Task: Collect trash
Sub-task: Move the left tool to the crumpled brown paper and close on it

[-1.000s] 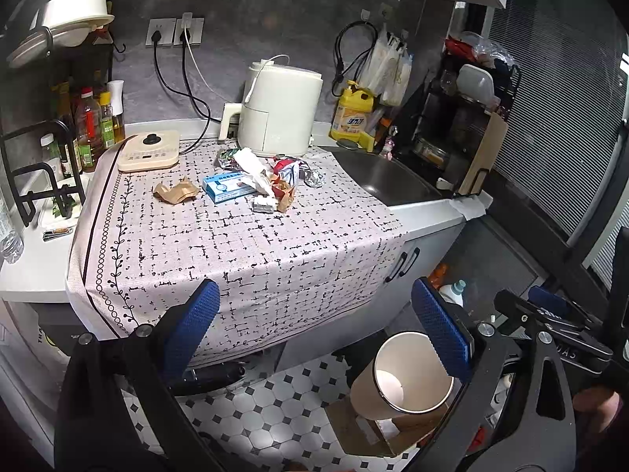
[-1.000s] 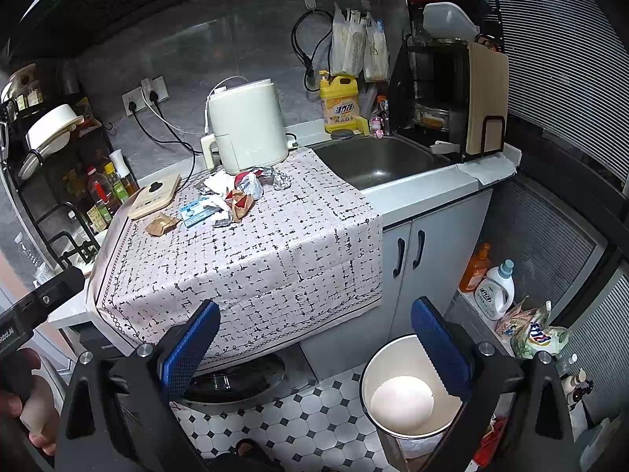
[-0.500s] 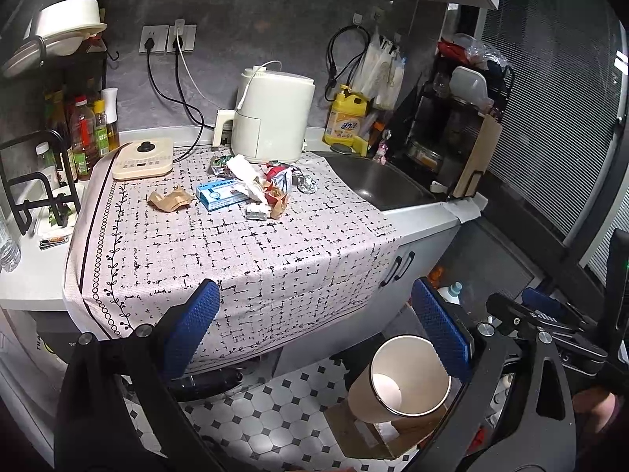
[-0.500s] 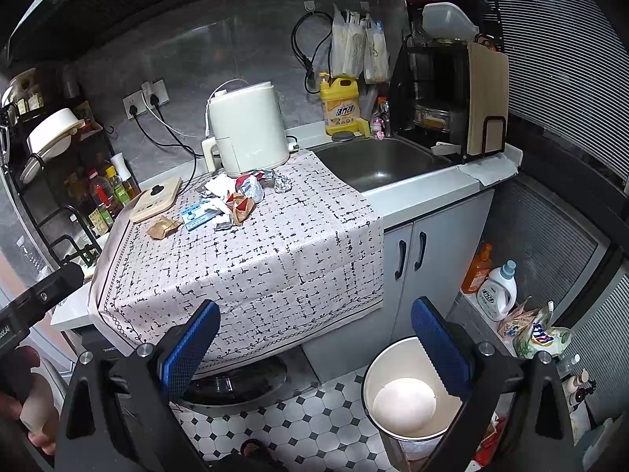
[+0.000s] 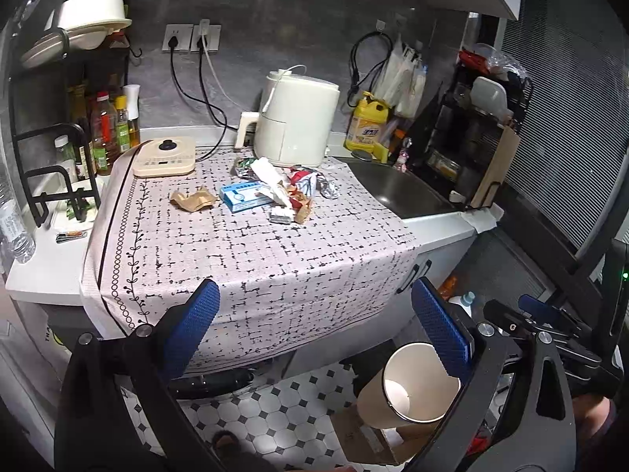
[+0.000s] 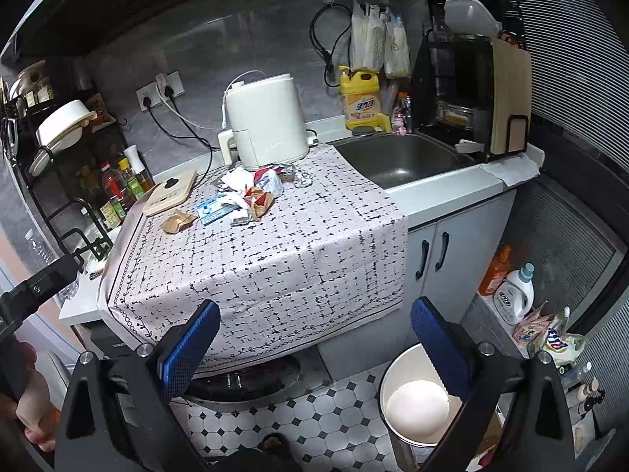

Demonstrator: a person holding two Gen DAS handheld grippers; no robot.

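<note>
Since earlier frames we drift slightly; counter view shifts little. Our left gripper [image 5: 314, 330] and right gripper [image 6: 314, 346] both spread wide, empty. Trash pile [image 5: 275, 192] lies far ahead on tablecloth [image 5: 251, 259]; bin [image 6: 416, 397] sits below right gripper's right finger.

Small home kitchen, steel sink [image 6: 397, 157], condiment bottles [image 5: 106, 129], white air fryer [image 5: 295, 118], tiled floor [image 5: 275, 413]

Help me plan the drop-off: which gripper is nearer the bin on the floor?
Right. The right gripper hangs just above the bin; the left gripper is farther left.
</note>
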